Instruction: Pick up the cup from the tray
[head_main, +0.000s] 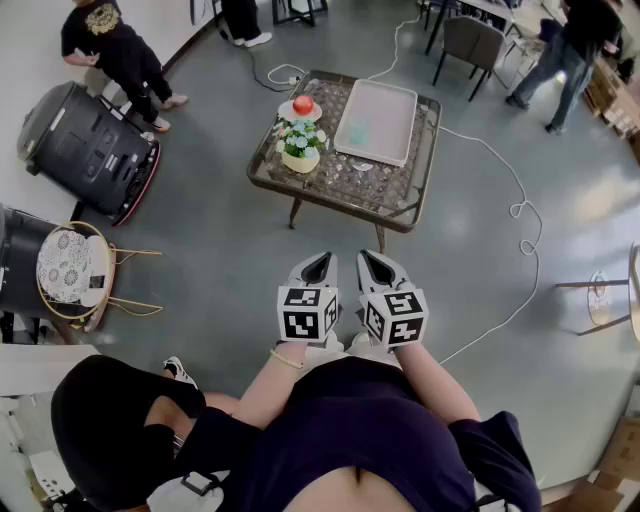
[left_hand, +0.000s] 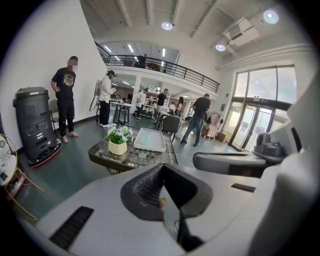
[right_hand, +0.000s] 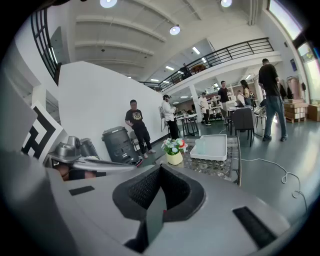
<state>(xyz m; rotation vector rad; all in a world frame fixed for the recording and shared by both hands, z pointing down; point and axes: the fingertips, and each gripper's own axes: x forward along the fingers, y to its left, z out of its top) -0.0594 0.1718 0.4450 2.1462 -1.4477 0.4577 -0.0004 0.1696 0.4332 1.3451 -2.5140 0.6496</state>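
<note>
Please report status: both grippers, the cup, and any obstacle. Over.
Left gripper and right gripper shut, empty, held near the body. Cup sits in tray on table, untouched, well ahead. Flower pot beside tray, apart from it.

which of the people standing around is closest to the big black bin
The person in the black t-shirt with the gold print, by the white wall right beside the black bin. The others stand farther off, beyond the table.

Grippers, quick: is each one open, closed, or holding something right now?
Left gripper: closed, jaws together, holding nothing.
Right gripper: closed, jaws together, holding nothing.
</note>
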